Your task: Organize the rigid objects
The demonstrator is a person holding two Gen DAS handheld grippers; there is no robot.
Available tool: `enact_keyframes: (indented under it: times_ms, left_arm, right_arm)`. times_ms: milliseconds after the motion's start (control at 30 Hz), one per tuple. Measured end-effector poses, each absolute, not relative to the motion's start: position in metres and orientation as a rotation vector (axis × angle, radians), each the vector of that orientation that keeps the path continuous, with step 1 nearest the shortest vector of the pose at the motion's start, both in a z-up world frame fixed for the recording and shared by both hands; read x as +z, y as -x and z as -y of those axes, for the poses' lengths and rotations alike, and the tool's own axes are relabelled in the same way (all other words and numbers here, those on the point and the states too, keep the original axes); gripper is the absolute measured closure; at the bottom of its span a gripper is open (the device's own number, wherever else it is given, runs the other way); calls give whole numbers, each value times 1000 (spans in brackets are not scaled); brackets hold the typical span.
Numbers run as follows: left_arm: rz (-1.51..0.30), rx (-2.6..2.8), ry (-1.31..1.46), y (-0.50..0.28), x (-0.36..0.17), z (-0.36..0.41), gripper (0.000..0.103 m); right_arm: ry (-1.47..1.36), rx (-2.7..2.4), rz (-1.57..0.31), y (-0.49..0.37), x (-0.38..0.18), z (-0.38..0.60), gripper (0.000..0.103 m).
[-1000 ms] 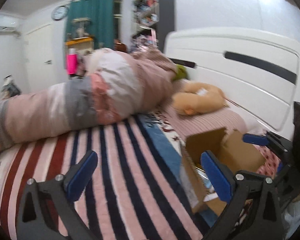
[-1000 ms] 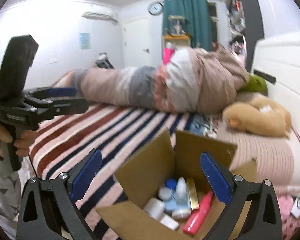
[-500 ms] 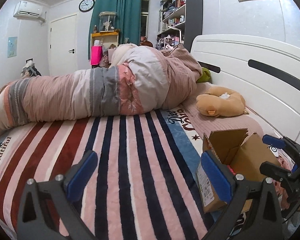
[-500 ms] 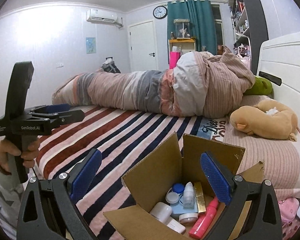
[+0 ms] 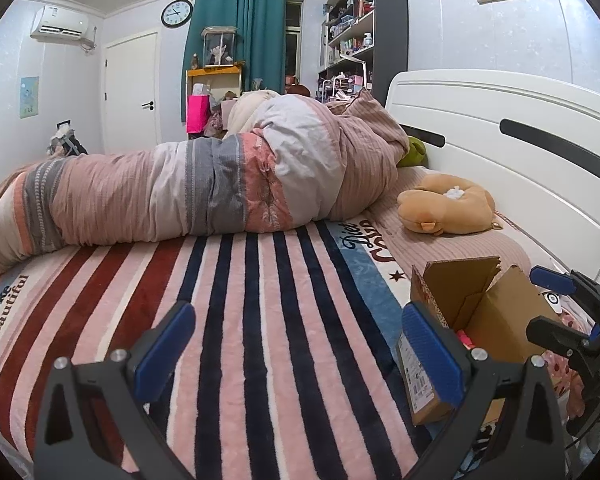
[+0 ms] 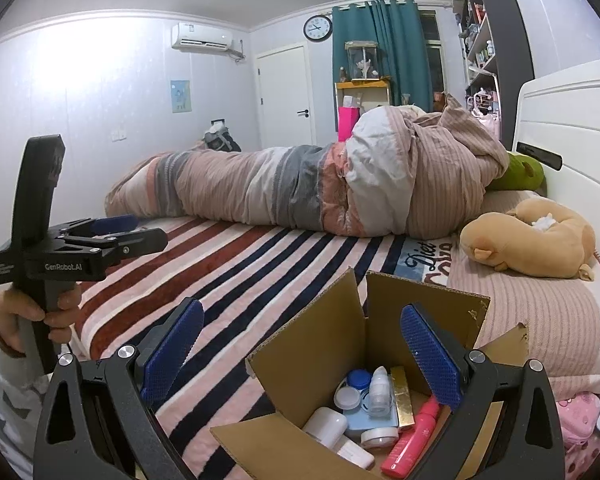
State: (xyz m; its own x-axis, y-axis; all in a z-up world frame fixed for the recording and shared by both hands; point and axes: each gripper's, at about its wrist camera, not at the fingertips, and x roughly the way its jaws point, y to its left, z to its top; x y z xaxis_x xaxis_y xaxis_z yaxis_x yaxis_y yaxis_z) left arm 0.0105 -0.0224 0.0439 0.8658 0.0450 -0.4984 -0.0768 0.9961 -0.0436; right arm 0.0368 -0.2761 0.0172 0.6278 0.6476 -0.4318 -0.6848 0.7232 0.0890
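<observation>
An open cardboard box (image 6: 312, 356) stands on the striped bed near its front right. It holds several small rigid things: a pink tube (image 6: 410, 442), a clear dropper bottle (image 6: 381, 392), a gold stick (image 6: 403, 396), white jars (image 6: 326, 426) and a blue-lidded case (image 6: 358, 379). My right gripper (image 6: 300, 356) is open and empty, just above and in front of the box. My left gripper (image 5: 300, 350) is open and empty over the striped blanket, left of the box (image 5: 480, 320). It also shows at the left of the right wrist view (image 6: 112, 232).
A rolled pink-grey duvet (image 5: 204, 188) lies across the far side of the bed. A tan plush toy (image 5: 446, 208) lies by the white headboard (image 5: 500, 152). A green cushion (image 6: 520, 172) sits behind the duvet. Pink items (image 6: 584, 416) lie right of the box.
Both views have swung and steadied; the blur is gone. The left gripper's view has shifted so the box sits further right. Both grippers stay open and empty.
</observation>
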Motion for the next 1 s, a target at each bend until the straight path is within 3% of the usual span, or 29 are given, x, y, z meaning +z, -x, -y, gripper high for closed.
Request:
enact_keyframes:
  times_ms: [1000]
  left_arm:
    - [-525, 91, 69, -10, 38, 14, 1]
  right_arm:
    - [81, 767, -465, -34, 19, 271, 4]
